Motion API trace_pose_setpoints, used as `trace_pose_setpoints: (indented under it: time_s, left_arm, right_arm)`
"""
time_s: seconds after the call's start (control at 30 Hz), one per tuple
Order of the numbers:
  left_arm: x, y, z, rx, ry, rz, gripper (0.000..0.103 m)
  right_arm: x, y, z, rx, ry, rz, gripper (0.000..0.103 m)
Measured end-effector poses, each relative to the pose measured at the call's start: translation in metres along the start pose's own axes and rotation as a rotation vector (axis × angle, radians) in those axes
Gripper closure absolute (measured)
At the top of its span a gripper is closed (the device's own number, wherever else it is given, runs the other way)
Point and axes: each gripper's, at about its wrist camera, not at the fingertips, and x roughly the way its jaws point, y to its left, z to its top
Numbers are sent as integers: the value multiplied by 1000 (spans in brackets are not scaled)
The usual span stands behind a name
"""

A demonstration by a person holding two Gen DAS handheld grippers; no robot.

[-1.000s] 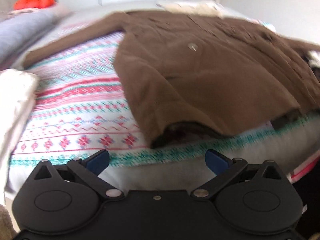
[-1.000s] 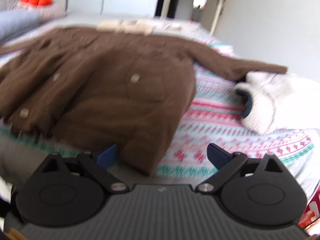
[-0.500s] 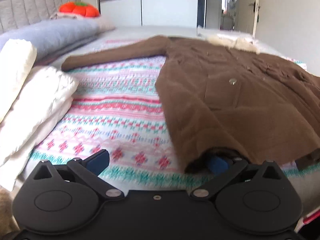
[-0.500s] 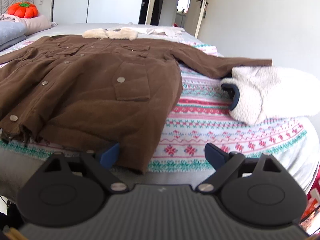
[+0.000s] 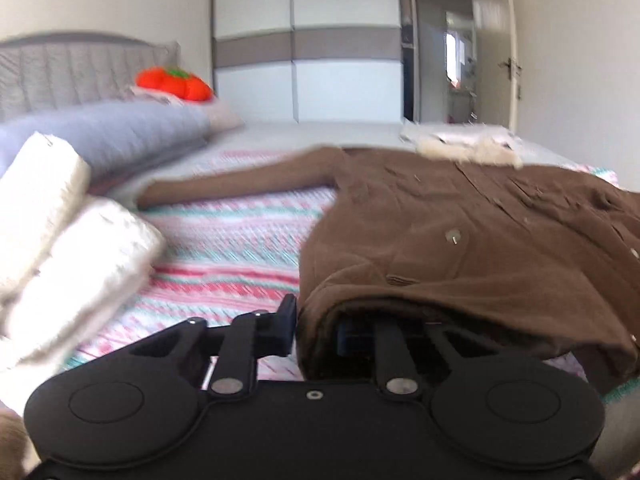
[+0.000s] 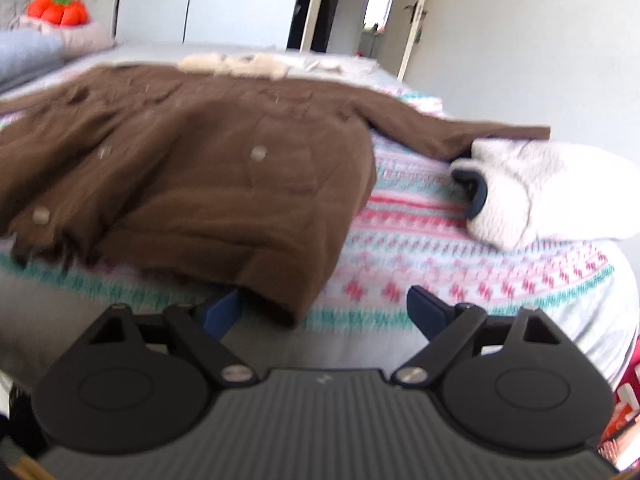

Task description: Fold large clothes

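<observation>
A large brown coat [image 5: 472, 240] with a pale fur collar lies front up on a patterned bedspread [image 5: 232, 248], sleeves spread to both sides. My left gripper [image 5: 314, 326] is shut on the coat's lower left hem corner, one finger outside the cloth, the other under it, and lifts it slightly. In the right wrist view the coat [image 6: 208, 168] lies flat. My right gripper [image 6: 324, 308] is open at the coat's lower right hem corner, the left finger tucked under the hem.
Folded white bedding [image 5: 68, 248] lies at the left, a grey-blue pillow [image 5: 112, 136] and an orange pumpkin cushion [image 5: 174, 82] behind it. A white fleece garment [image 6: 548, 188] lies right of the coat. A wardrobe [image 5: 308, 48] and open door stand beyond the bed.
My left gripper has closed on the coat's left hem corner and raised it. My right gripper has stayed open at the right hem corner, with only small camera movement.
</observation>
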Motion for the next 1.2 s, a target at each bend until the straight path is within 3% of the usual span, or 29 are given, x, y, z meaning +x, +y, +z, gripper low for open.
trace_pose_setpoints:
  time_s: [0.07, 0.13, 0.27, 0.33, 0.4, 0.43, 0.47, 0.5, 0.6, 0.7, 0.77, 0.83, 0.93, 1.0, 1.03, 1.1, 1.17, 1.2]
  left_arm:
    - [-4, 2, 3, -11, -31, 30, 86]
    - [-2, 2, 4, -15, -13, 32, 86]
    - [22, -1, -6, 5, 122, 32, 81]
    - [38, 0, -15, -17, 201, 32, 81]
    - [42, 2, -19, -25, 212, 29, 81]
    - [40, 2, -16, -19, 206, 40, 86]
    - [35, 4, -12, -15, 184, 53, 88]
    - [27, 6, -6, -16, 152, 55, 89]
    - [-3, 12, 16, -16, 65, 40, 91]
    - [-33, 14, 35, -6, 18, 18, 92]
    - [-35, 14, 35, 42, 73, 15, 92]
    - [-16, 16, 21, 96, 197, 16, 92]
    - [20, 24, -15, 129, 418, -27, 92]
    - [18, 26, -18, 139, 434, -37, 88]
    - [14, 28, -14, 137, 430, -45, 86]
    - [8, 37, -6, 133, 430, -69, 75]
    - [2, 50, 6, 104, 415, -109, 42]
    - [0, 56, 14, 91, 410, -135, 33]
  right_arm:
    - [2, -1, 6, 16, -27, -13, 16]
    - [-1, -1, 10, 36, -62, -10, 17]
    - [5, -2, 9, 71, -62, 13, 18]
    - [18, 0, 6, 76, -35, 10, 25]
    - [31, 1, 3, 61, -8, 3, 56]
    - [34, 0, 1, 55, -3, 16, 65]
    - [33, -2, 3, 60, -5, 43, 84]
    - [28, -4, 7, 65, -11, 51, 93]
    - [-4, -15, 23, 68, -118, 1, 100]
    - [-42, -40, 40, 81, -211, -89, 101]
    - [-53, -58, 46, 76, -198, -120, 101]
    - [-47, -69, 41, 49, -130, -153, 101]
    - [-12, -77, 19, 45, 72, -120, 101]
    - [3, -77, 6, 62, 175, -85, 100]
    - [4, -78, 3, 61, 214, -80, 97]
    - [-3, -85, 5, 63, 225, -89, 67]
    - [-19, -98, 15, 65, 203, -88, 44]
    - [-27, -104, 21, 65, 180, -83, 35]
